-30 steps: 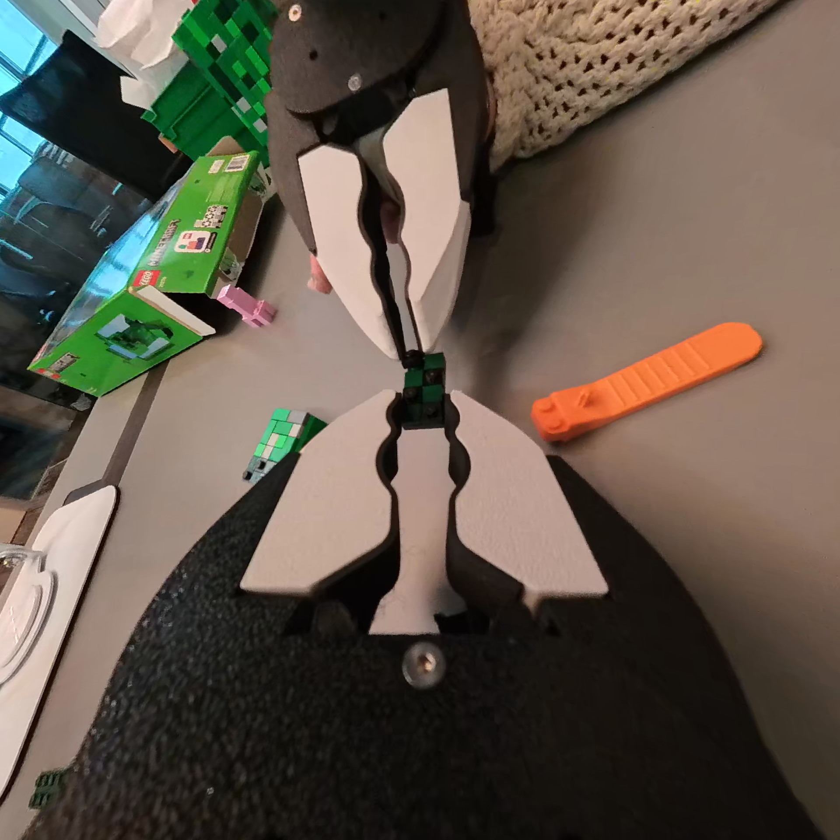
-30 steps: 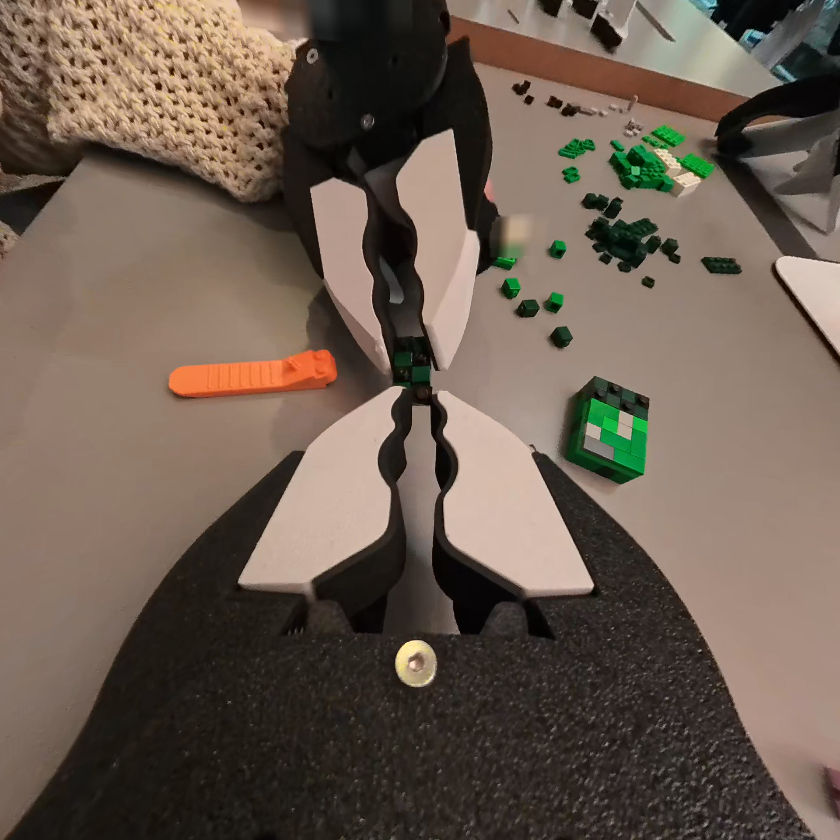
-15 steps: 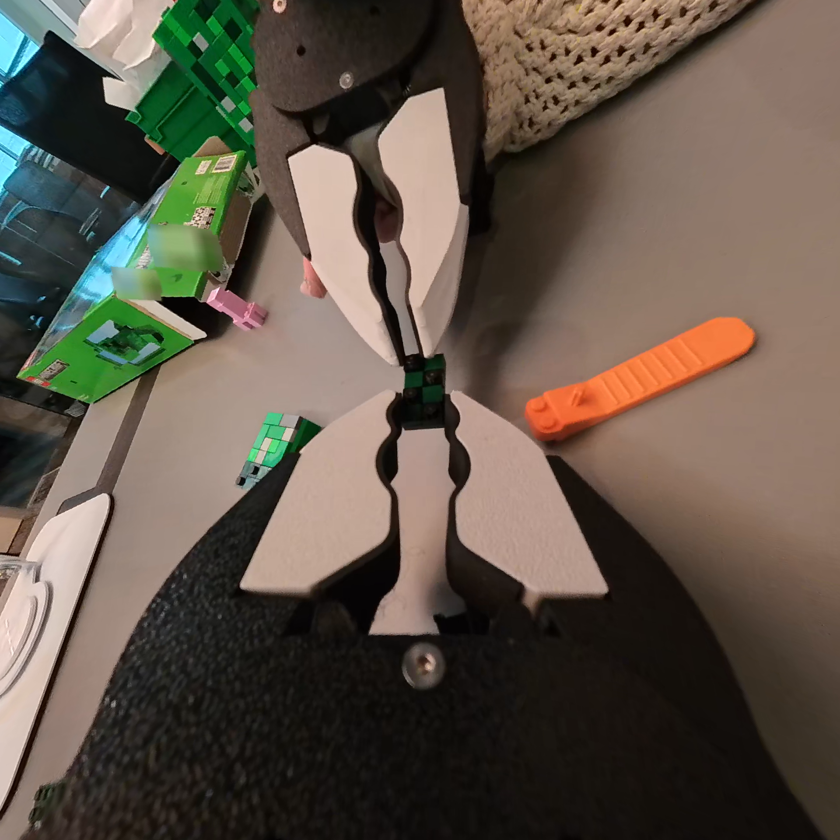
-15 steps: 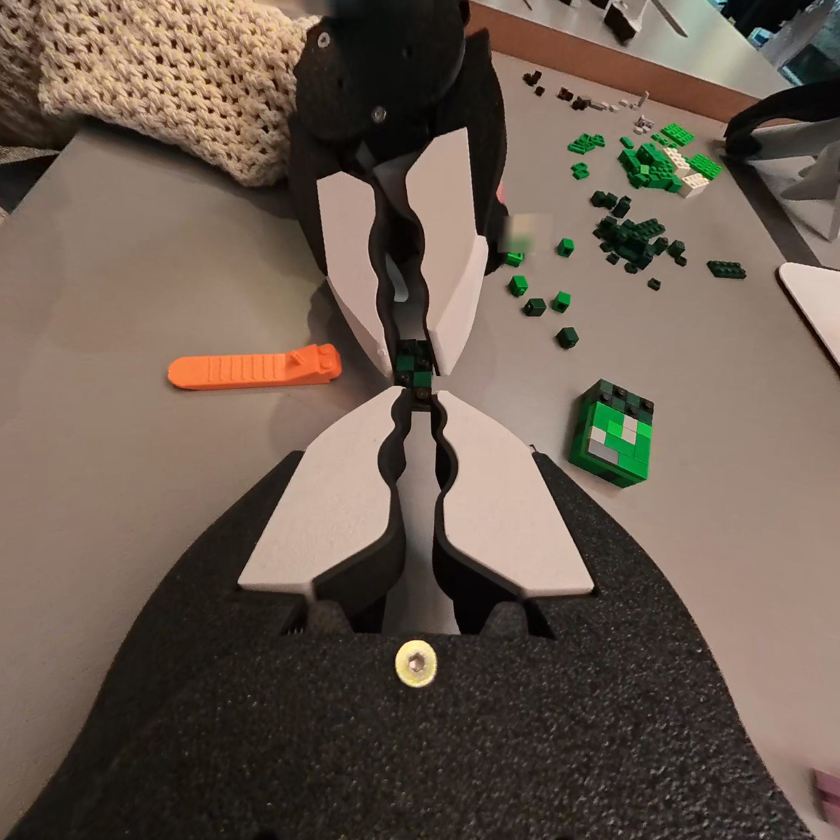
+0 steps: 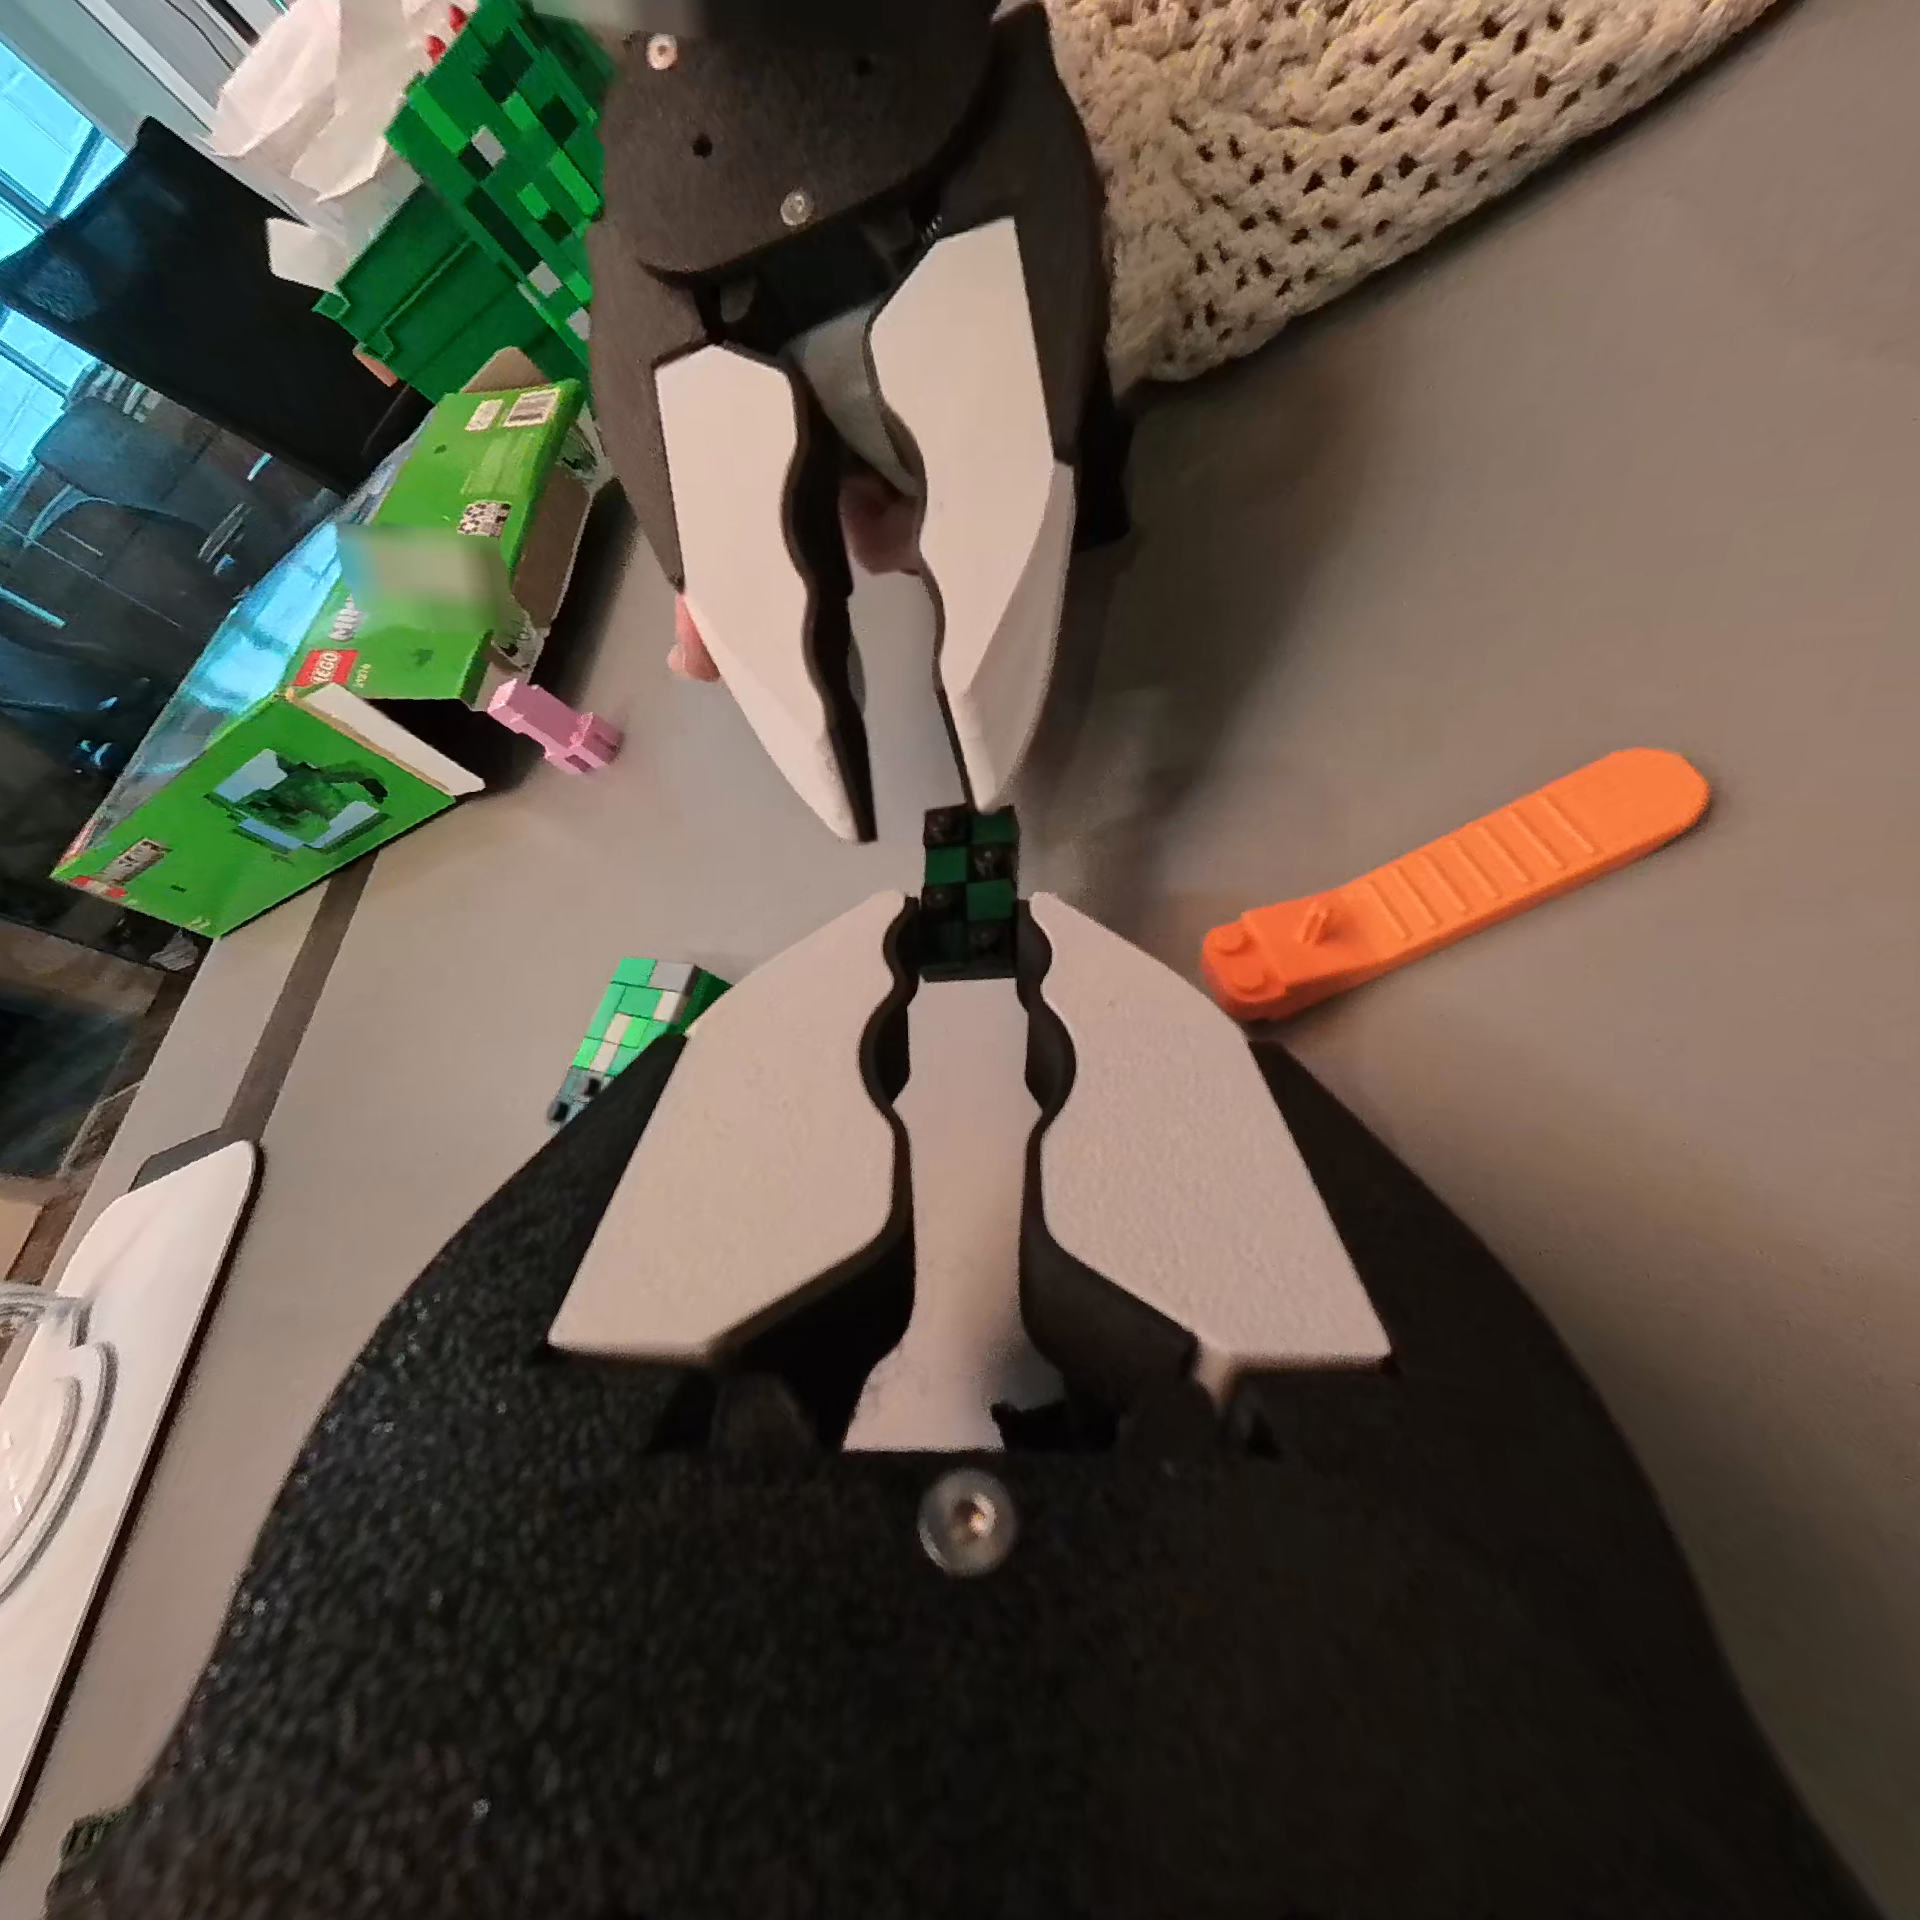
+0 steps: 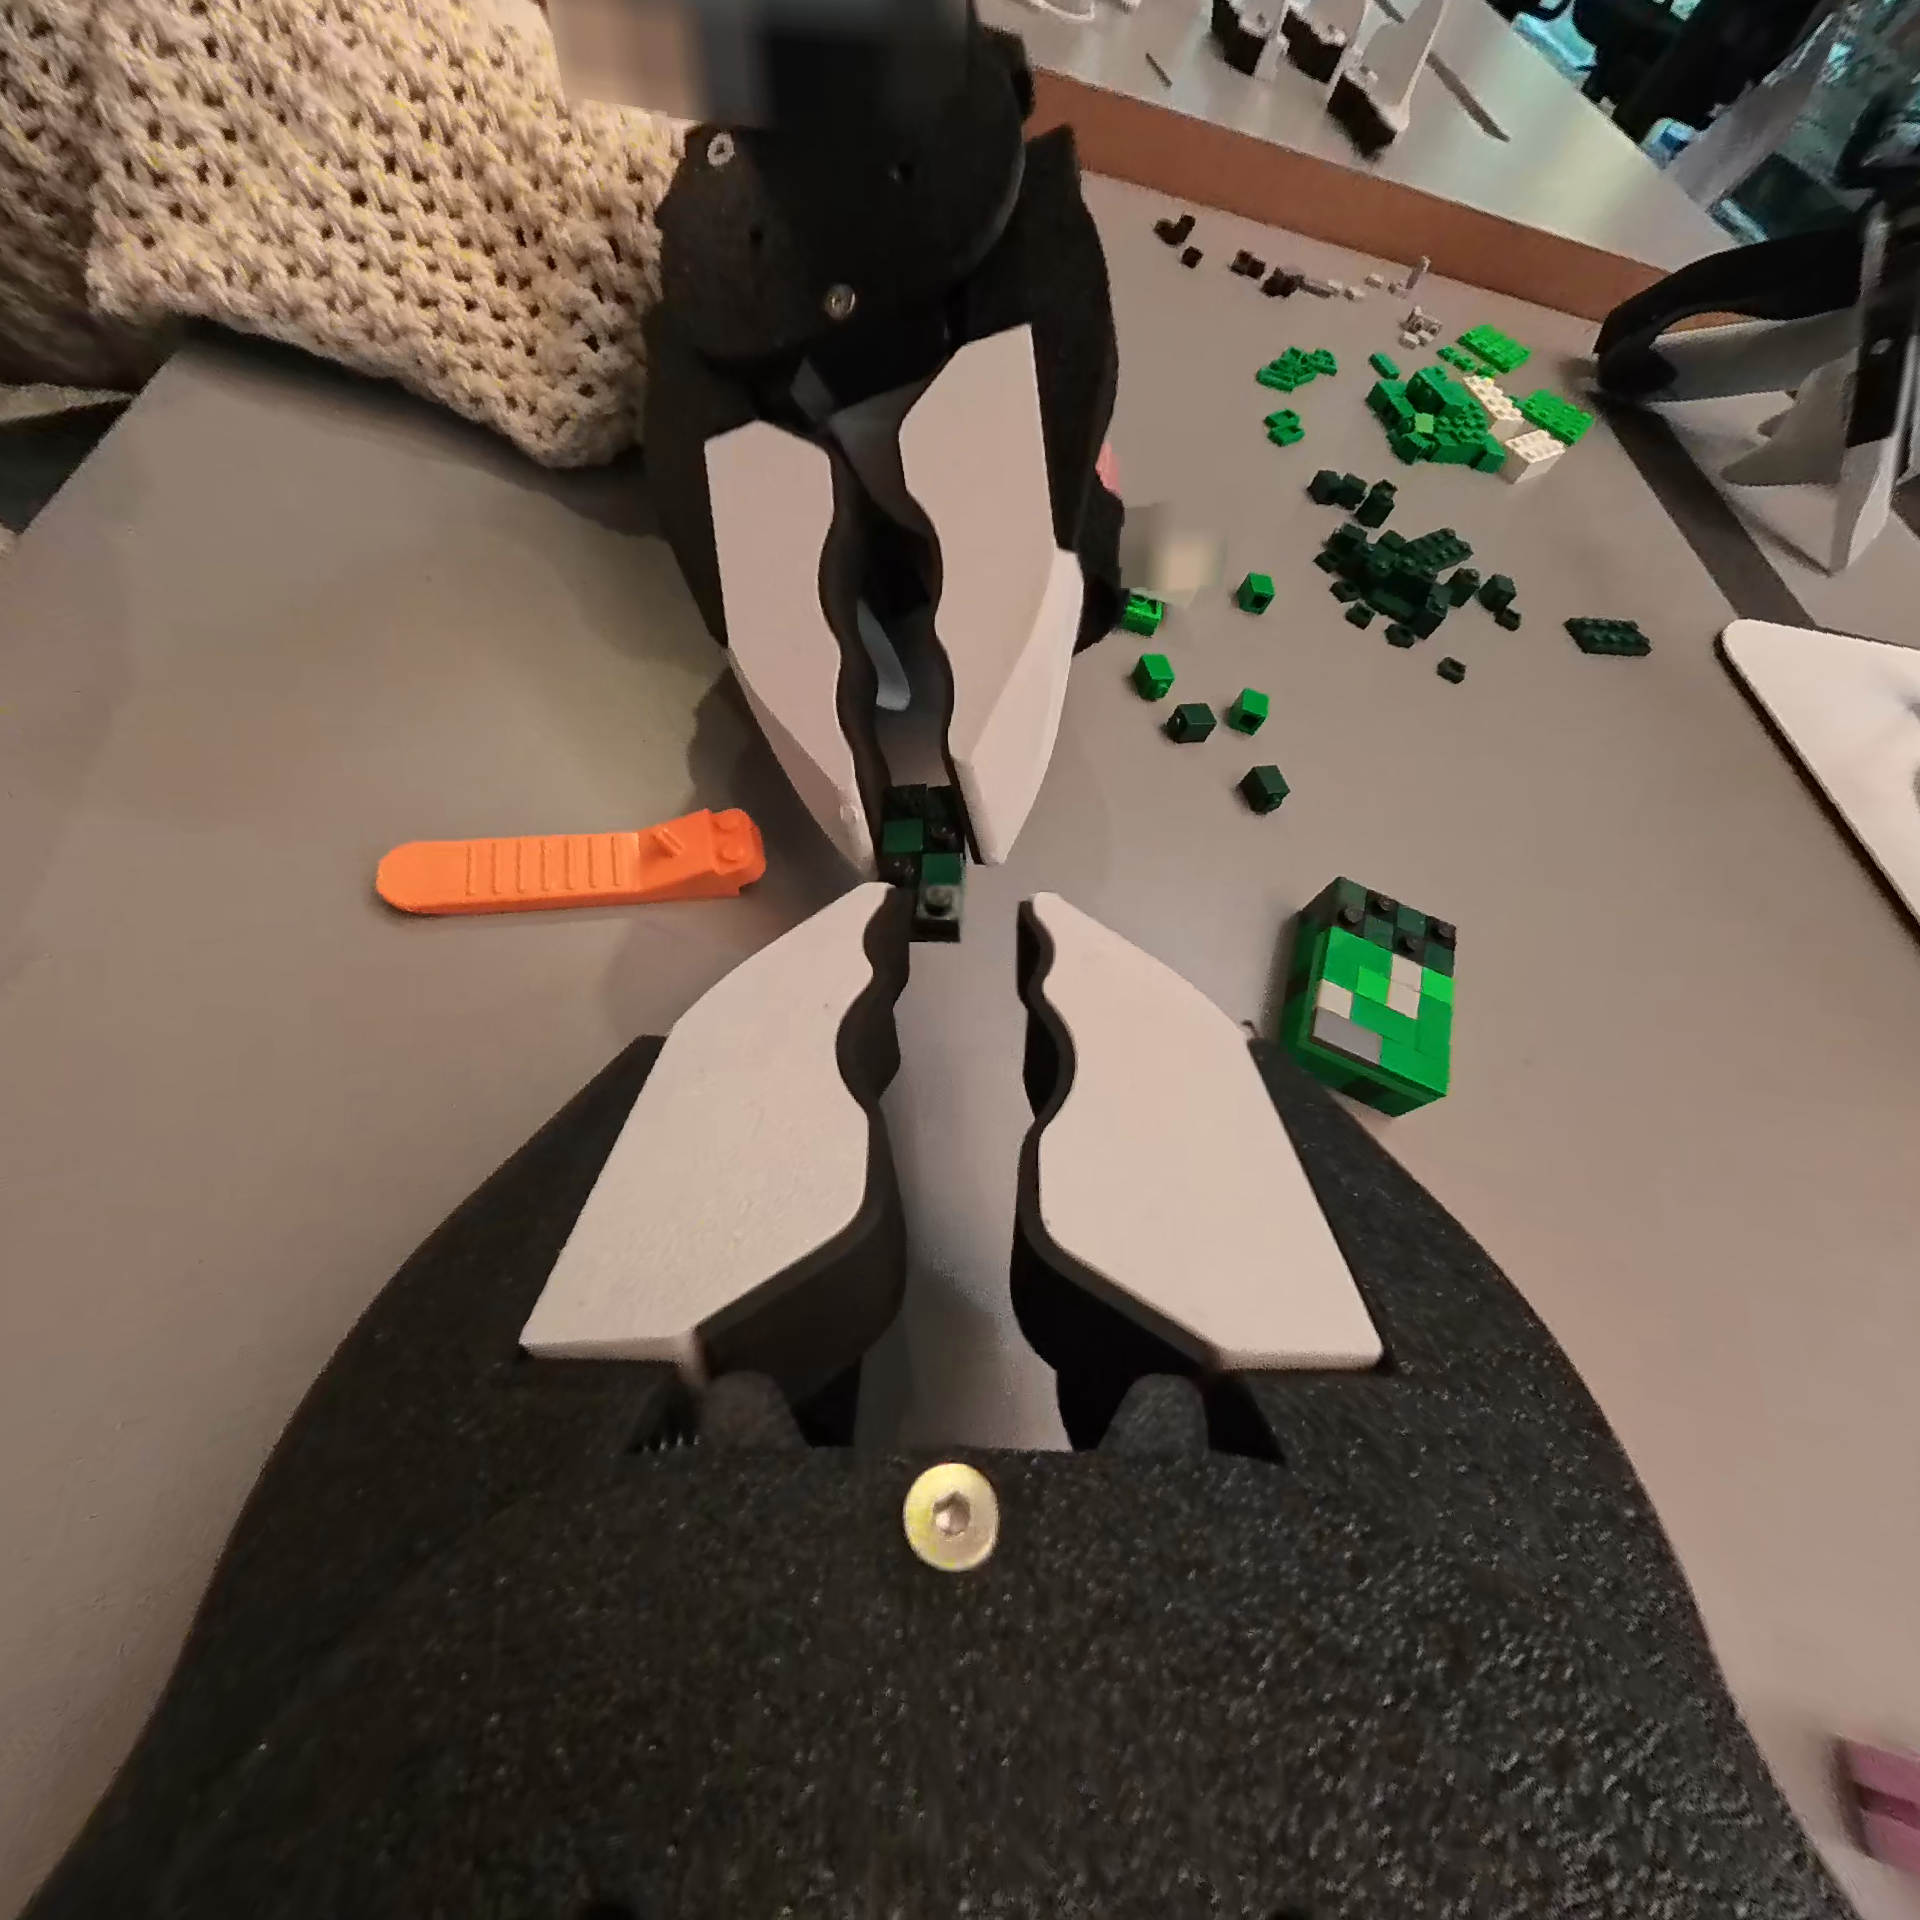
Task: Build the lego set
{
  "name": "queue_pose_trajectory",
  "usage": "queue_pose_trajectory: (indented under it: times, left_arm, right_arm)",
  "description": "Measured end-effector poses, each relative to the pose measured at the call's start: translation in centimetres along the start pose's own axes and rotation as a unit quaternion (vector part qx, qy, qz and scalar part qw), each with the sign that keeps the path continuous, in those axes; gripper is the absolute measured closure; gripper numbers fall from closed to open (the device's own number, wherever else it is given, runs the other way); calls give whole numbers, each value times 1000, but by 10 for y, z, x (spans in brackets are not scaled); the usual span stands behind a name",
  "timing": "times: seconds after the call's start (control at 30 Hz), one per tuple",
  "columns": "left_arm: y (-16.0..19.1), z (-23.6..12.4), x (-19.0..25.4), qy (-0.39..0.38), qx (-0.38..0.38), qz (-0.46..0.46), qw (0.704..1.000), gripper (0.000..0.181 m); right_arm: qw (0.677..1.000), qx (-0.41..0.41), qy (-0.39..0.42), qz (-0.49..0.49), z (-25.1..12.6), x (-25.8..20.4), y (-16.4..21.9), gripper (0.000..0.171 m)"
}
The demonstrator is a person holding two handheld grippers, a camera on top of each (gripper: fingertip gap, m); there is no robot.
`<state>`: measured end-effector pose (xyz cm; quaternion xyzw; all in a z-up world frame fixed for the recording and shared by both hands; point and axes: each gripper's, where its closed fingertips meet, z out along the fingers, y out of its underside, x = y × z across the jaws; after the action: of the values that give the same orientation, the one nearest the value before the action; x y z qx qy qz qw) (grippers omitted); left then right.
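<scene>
A grey table [image 6: 260,675] carried everything, with a cream knitted sleeve [image 6: 312,208] resting across its far edge. On the left side of the left wrist view lay a green set box [image 5: 312,727] on its side, and behind it stood a large green blocky model [image 5: 499,135]. The left hand-held gripper [image 5: 966,914] was clenched on a small dark-and-bright-green brick assembly [image 5: 968,894], holding it by its near end just above the table. Facing it tip to tip, the right hand-held gripper [image 6: 961,914] had its fingers parted, released, with a clear gap on the right side of the assembly [image 6: 925,862]; its left fingertip stood just beside the small dark piece at the assembly's end, and whether they touched could not be told. An orange brick separator [image 6: 571,862] lay flat on the table near the meeting fingertips, apart from both. A cube-shaped green build with pale squares [image 6: 1371,997] sat on the table beside the right hand-held gripper's body. Farther off in the right wrist view, loose green and dark green bricks [image 6: 1392,582] were scattered in clusters. A small pink brick figure [image 5: 556,727] lay just beside the box.
</scene>
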<state>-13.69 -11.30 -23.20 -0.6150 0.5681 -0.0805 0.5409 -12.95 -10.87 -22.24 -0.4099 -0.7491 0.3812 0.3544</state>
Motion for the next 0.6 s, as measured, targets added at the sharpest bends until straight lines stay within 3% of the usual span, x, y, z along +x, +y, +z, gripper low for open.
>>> queue_pose_trajectory:
  times: [0.2, 0.33, 0.43, 0.6]
  left_arm:
    - [-5, -3, -8, -15, 21, -21, 999, 164]
    - [-5, -6, -18, -36, 27, -60, 997, 164]
    - [-2, -8, -30, -59, 13, -135, 989, 164]
    - [-5, -6, -33, -70, 12, -163, 984, 164]
  right_arm:
    - [998, 52, 33, 13, -11, 13, -14, 138]
    - [989, 53, 121, -68, -21, 28, -20, 124]
    - [960, -9, 213, -180, -21, 38, -16, 121]
    - [890, -96, 299, -331, -10, 43, -16, 117]
